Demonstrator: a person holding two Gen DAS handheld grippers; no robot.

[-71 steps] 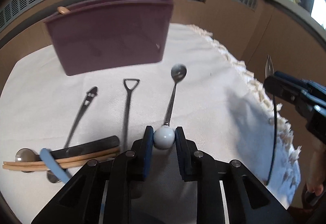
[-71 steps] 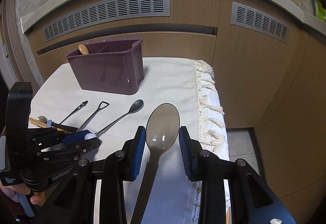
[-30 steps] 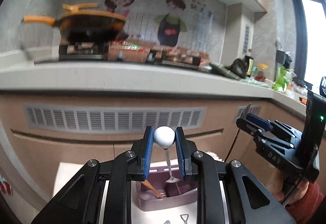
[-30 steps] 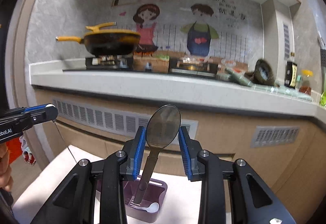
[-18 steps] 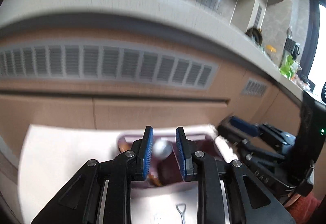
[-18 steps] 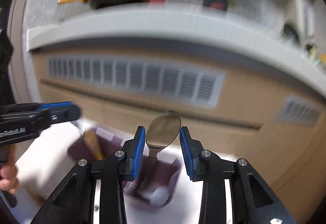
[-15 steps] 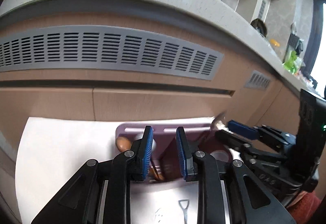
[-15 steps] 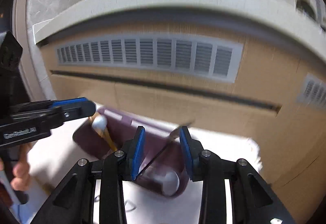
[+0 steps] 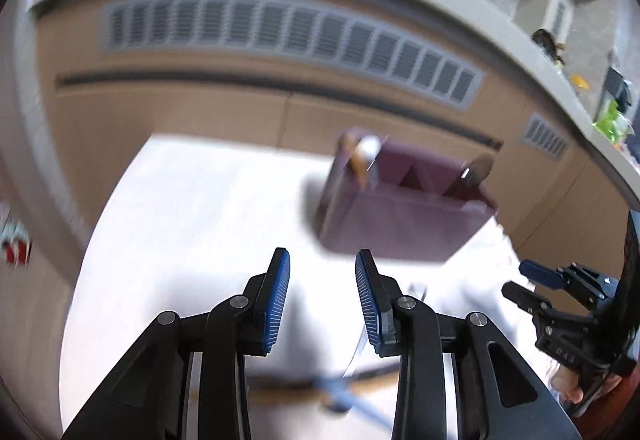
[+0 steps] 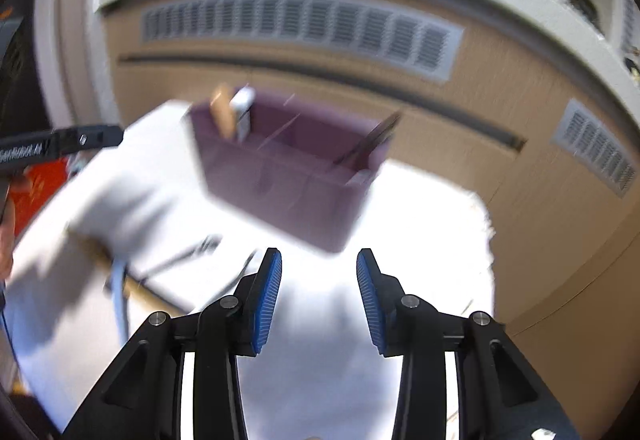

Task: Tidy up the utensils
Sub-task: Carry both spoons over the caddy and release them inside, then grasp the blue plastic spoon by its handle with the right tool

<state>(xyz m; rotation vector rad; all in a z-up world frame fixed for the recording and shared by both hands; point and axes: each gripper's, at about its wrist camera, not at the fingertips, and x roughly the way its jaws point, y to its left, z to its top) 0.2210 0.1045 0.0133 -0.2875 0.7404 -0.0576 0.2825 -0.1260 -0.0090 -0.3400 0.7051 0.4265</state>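
Both grippers were empty, fingers spread apart: left gripper (image 9: 322, 296) and right gripper (image 10: 319, 290) hovered over the white cloth-covered bench (image 9: 192, 224). The purple plastic utensil caddy (image 9: 404, 216) sat at about 1 o'clock from the left one, holding a wooden-handled utensil (image 9: 357, 160), a white-knobbed spoon (image 9: 370, 146) and a big grey spoon (image 9: 478, 168). Loose utensils (image 10: 192, 252) lay blurred on the bench.

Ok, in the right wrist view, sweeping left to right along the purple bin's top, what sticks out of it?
Wooden utensil → white-knobbed spoon handle → dark grey spoon, all leaning out of the purple bin.
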